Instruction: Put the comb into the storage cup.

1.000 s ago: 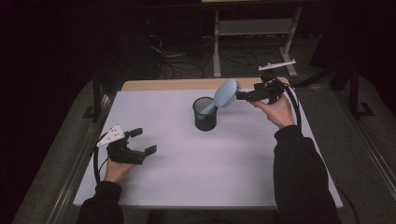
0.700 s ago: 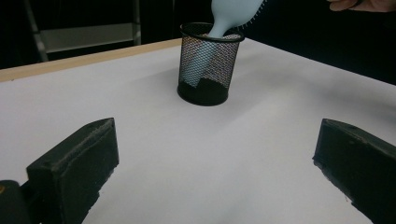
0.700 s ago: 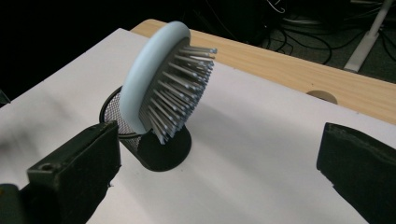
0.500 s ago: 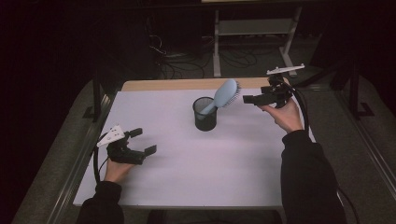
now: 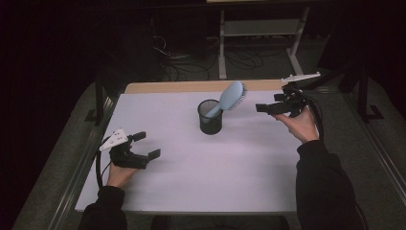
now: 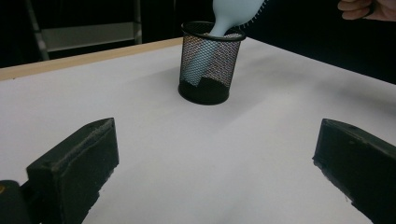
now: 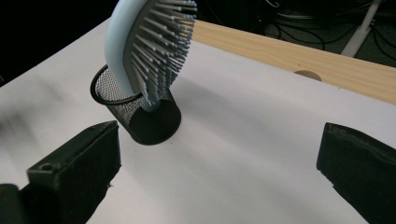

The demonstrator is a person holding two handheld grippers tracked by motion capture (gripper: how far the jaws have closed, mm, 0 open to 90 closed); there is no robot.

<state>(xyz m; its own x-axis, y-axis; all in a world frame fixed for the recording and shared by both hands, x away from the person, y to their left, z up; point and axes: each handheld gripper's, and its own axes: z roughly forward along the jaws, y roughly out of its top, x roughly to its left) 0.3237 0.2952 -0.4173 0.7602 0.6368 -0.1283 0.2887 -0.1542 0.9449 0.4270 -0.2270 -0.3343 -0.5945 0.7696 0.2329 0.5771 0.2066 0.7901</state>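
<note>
Judging from how things lie, the main step appears to be done: the light blue hairbrush (image 5: 230,99) is standing handle-down inside the black mesh cup (image 5: 210,117), its bristled head leaning over the rim toward the right. The cup is placed near the far middle of the white table (image 5: 201,182). The right gripper (image 5: 269,108) is held just beside the brush head with its jaws spread apart and nothing between them. The left gripper (image 5: 146,145), also spread wide and empty, is rested near the table's left edge. Little is left, probably only moving the hands away.
</note>
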